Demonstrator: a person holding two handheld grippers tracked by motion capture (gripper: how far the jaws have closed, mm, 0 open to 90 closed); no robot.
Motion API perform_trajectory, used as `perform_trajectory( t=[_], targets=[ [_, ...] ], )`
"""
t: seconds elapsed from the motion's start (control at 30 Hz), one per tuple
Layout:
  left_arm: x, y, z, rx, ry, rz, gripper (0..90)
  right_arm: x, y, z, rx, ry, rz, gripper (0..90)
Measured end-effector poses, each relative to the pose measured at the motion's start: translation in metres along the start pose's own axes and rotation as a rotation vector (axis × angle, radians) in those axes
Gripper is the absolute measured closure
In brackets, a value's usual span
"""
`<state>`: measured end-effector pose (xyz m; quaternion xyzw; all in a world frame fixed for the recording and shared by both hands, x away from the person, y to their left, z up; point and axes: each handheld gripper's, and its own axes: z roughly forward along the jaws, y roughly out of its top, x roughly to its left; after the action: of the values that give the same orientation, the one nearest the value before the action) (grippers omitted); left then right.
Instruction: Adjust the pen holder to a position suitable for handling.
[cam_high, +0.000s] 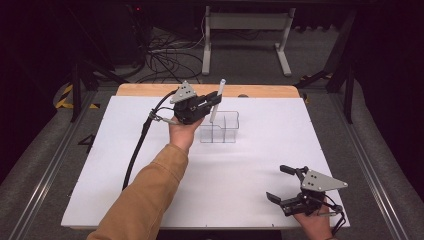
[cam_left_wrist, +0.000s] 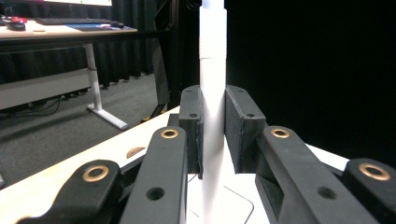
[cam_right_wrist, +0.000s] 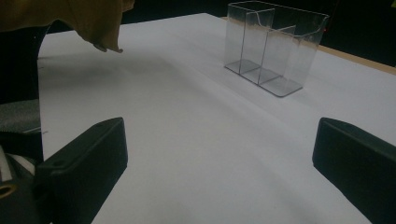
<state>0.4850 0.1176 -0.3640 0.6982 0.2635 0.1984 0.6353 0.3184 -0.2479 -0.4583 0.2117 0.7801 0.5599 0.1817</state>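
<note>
A white pen-like stick (cam_high: 217, 100) (cam_left_wrist: 213, 107) stands nearly upright, clamped between the jaws of my left gripper (cam_high: 214, 101) (cam_left_wrist: 214, 133), which is shut on it. The stick hangs just above the left end of a clear plastic divided holder (cam_high: 220, 127) (cam_right_wrist: 273, 49) on the white table sheet (cam_high: 250, 160). Its lower tip is over or just inside the holder; I cannot tell which. My right gripper (cam_high: 281, 183) (cam_right_wrist: 219, 154) rests at the table's near right corner, jaws wide open with nothing between them.
A tan-sleeved forearm (cam_high: 150, 195) crosses the near left of the sheet. A black cable (cam_high: 137, 150) trails from the left gripper. The wooden table edge (cam_high: 150, 90) runs along the back. Beyond it, a desk frame (cam_high: 245, 30) and floor cables.
</note>
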Motion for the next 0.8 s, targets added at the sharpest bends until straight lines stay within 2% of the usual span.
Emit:
perform_trajectory(
  t=[0.37, 0.8],
  targets=[
    [0.005, -0.011, 0.012, -0.017, -0.01, -0.012, 77.9, 0.0, -0.001, -0.003, -0.008, -0.003, 0.005, 3.4],
    [0.006, -0.018, 0.02, -0.008, -0.015, -0.017, 77.7, 0.0, -0.001, -0.004, -0.009, 0.0, 0.008, 3.5]
  ],
)
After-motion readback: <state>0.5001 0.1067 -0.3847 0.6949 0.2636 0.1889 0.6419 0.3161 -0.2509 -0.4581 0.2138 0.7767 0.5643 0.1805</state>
